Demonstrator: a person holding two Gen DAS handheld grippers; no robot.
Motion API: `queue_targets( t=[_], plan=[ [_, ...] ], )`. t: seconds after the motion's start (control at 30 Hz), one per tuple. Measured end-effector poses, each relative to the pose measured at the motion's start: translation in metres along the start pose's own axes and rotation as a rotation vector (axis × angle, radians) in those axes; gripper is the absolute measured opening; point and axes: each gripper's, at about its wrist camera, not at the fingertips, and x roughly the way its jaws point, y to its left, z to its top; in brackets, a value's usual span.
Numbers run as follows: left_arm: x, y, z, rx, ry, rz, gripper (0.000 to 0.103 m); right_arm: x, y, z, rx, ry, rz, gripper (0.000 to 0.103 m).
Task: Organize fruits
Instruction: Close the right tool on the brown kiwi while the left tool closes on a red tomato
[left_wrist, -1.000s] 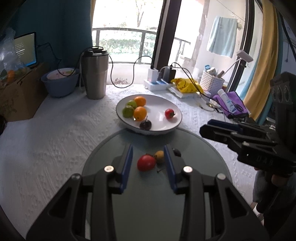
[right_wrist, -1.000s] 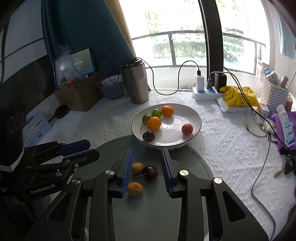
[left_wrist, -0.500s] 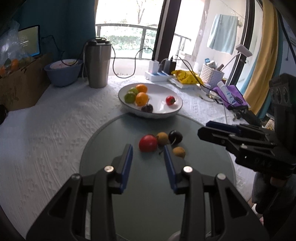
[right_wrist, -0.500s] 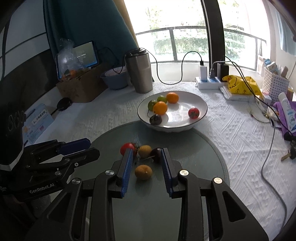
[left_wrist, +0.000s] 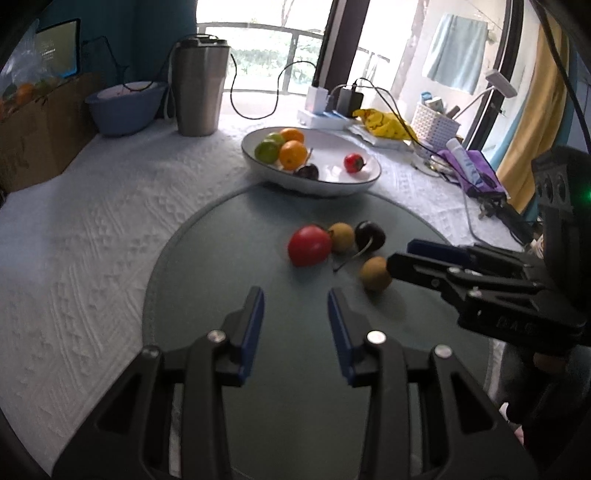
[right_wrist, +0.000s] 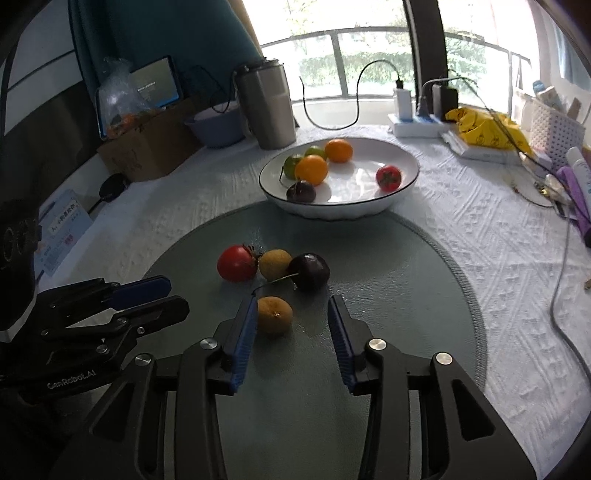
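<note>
On the round grey-green mat (left_wrist: 229, 280) lie a red tomato (left_wrist: 308, 245), a yellow-brown fruit (left_wrist: 341, 237), a dark cherry (left_wrist: 369, 235) and a second yellow-brown fruit (left_wrist: 376, 273). The white bowl (right_wrist: 400, 192) behind holds two oranges, two green fruits, a dark cherry and a small tomato. My left gripper (left_wrist: 295, 295) is open and empty, just short of the tomato. My right gripper (right_wrist: 291, 304) is open and empty; the near yellow-brown fruit (right_wrist: 274, 314) sits beside its left finger.
A steel tumbler (right_wrist: 269, 107), a blue bowl (right_wrist: 218, 125) and a cardboard box (right_wrist: 147, 147) stand at the back left. A power strip with cables (right_wrist: 417, 122), a yellow bag (right_wrist: 484, 127), a white basket (right_wrist: 554, 129) and bottles crowd the right side.
Both grippers have pulled back toward me from the fruits on the mat. The fruits that sat between the fingers now lie in front of them. No fruit moved.
</note>
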Motion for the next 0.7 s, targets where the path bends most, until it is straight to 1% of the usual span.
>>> queue_targets(
  t=[0.03, 0.17, 0.27, 0.37, 0.4, 0.43, 0.7],
  plan=[
    [0.001, 0.001, 0.001, -0.005, 0.001, -0.002, 0.043, 0.003, 0.001, 0.001, -0.002, 0.008, 0.014, 0.041],
    [0.008, 0.005, 0.003, -0.022, 0.011, 0.006, 0.044, 0.014, 0.006, 0.003, -0.017, 0.039, 0.036, 0.041],
    [0.012, 0.007, 0.004, -0.024, 0.017, 0.012, 0.044, 0.022, 0.008, 0.003, -0.029, 0.065, 0.037, 0.041],
    [0.014, 0.007, 0.005, -0.019, 0.021, 0.015, 0.044, 0.022, 0.008, 0.003, -0.034, 0.067, 0.048, 0.040],
    [0.015, 0.006, 0.006, -0.016, 0.022, 0.016, 0.044, 0.021, 0.007, 0.003, -0.035, 0.069, 0.049, 0.033],
    [0.015, 0.005, 0.007, -0.013, 0.023, 0.015, 0.044, 0.022, 0.007, 0.003, -0.035, 0.069, 0.048, 0.031],
    [0.022, -0.004, 0.018, 0.009, 0.022, 0.014, 0.044, 0.011, -0.012, 0.006, -0.011, 0.042, 0.033, 0.031]
  ],
)
